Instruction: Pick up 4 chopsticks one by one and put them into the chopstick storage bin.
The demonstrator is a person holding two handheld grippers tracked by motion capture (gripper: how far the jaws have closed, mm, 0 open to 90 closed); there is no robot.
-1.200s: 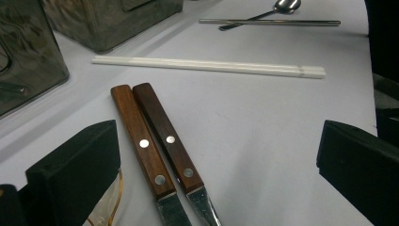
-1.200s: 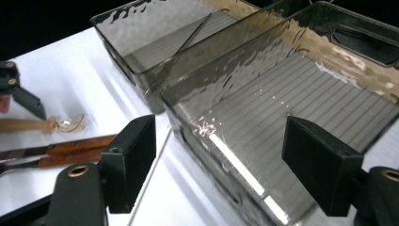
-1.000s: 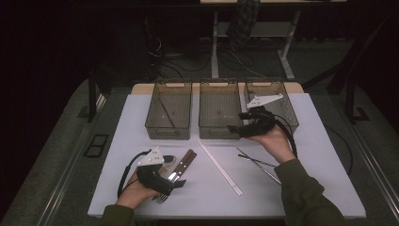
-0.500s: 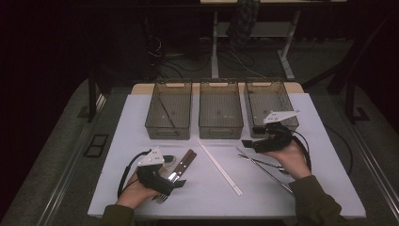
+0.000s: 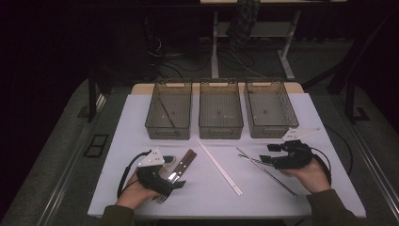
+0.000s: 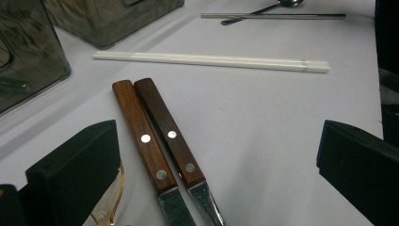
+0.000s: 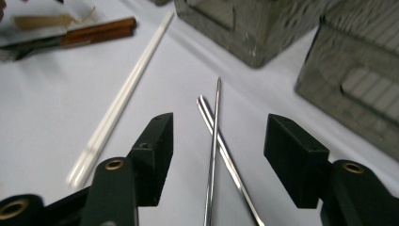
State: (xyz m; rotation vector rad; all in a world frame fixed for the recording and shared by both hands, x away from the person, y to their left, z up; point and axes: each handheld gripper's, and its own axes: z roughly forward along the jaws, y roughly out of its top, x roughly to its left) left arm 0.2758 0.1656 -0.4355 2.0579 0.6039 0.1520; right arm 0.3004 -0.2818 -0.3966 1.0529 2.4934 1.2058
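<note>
- Right gripper [image 5: 267, 154] has come back from over the right-hand bin [image 5: 270, 107] toward the table's near right corner, and now it hangs low over the metal chopsticks [image 5: 266, 170].
- Its jaws have just been closing, but they're about half open, with both crossed sticks lying between them in the right gripper view [image 7: 215, 155]; the pads aren't touching them.
- Left gripper [image 5: 175, 184] sits by the near left edge, jaws wide apart, nothing grabbed, with two wooden-handled knives [image 6: 160, 141] lying between them.
- White chopsticks [image 5: 219, 166] lie mid-table, and three bins line the far edge.
</note>
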